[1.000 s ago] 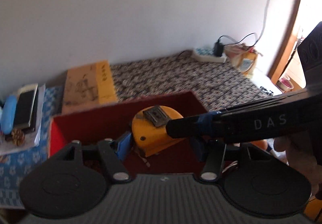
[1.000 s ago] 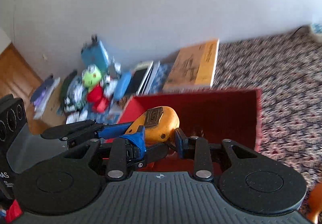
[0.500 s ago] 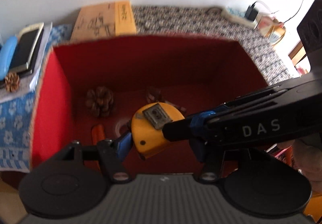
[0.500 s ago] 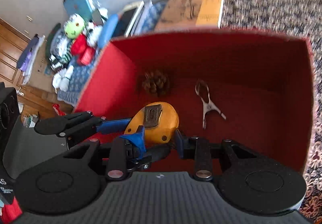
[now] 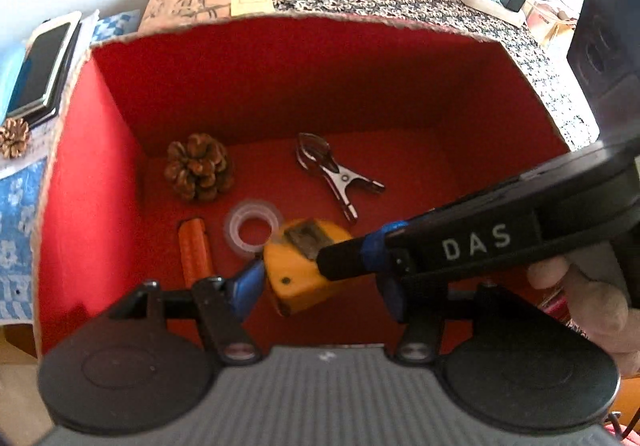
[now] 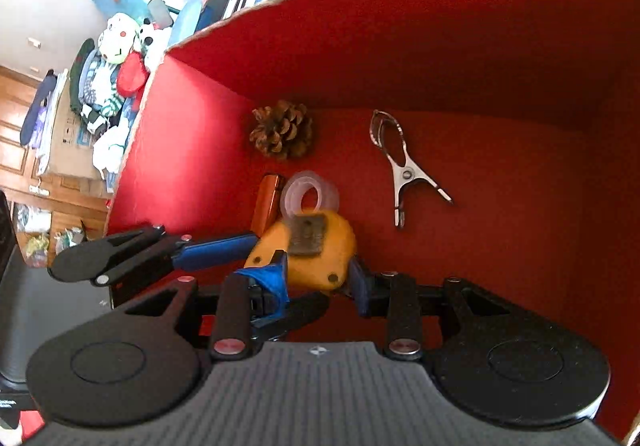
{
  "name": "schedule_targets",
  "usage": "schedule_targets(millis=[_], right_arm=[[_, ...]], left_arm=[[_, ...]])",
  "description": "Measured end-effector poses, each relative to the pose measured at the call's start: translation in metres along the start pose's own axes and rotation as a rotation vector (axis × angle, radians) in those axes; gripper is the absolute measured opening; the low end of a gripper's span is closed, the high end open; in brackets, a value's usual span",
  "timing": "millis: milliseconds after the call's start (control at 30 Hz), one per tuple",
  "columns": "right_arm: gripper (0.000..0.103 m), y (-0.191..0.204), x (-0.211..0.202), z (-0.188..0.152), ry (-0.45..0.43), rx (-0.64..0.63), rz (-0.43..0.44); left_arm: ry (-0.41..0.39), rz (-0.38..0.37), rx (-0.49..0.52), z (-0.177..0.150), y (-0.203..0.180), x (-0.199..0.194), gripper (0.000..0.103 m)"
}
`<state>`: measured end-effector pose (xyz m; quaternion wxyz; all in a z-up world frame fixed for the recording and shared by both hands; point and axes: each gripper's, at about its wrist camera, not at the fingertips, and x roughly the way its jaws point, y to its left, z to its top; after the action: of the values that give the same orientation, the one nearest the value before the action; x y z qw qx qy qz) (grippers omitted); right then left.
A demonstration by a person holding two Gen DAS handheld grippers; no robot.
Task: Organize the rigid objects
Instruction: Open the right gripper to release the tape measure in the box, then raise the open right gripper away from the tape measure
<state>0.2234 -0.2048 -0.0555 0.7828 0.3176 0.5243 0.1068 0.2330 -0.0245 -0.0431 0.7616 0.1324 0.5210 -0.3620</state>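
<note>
Both tools have sunk into the red box (image 5: pixel 100 149), left tool (image 5: pixel 320 282) and right tool (image 6: pixel 318 274) each pinching the yellow tape measure (image 6: pixel 316 250) just above the floor, near the clear tape roll (image 5: pixel 252 224). Placing step; next, release.

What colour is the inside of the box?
Red: the box is red on its inner walls and floor, clearest in the right wrist view.

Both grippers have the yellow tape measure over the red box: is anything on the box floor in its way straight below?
Yes. The yellow tape measure hangs over the clear tape roll, with the orange lighter just beside that. The red box floor nearer the metal clip looks bare.
</note>
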Motion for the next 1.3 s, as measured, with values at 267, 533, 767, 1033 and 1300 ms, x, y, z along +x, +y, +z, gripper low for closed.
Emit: schedule_targets(millis=[267, 533, 767, 1033, 1300], right_arm=[[0.018, -0.004, -0.004, -0.004, -0.019, 0.021, 0.032], [0.018, -0.009, -0.007, -0.006, -0.089, 0.038, 0.043], [0.018, -0.017, -0.009, -0.008, -0.130, 0.111, 0.084], [0.018, -0.022, -0.011, -0.009, -0.146, 0.129, 0.112], [0.019, -0.025, -0.009, -0.005, -0.104, 0.134, 0.129]], left_arm=[[-0.008, 0.035, 0.021, 0.003, -0.007, 0.000, 0.061], [-0.032, 0.076, 0.039, 0.006, -0.013, -0.003, 0.067], [-0.049, 0.131, 0.087, 0.012, -0.023, -0.001, 0.068], [-0.060, 0.182, 0.121, 0.015, -0.026, 0.003, 0.070], [-0.057, 0.187, 0.122, 0.013, -0.028, 0.003, 0.070]])
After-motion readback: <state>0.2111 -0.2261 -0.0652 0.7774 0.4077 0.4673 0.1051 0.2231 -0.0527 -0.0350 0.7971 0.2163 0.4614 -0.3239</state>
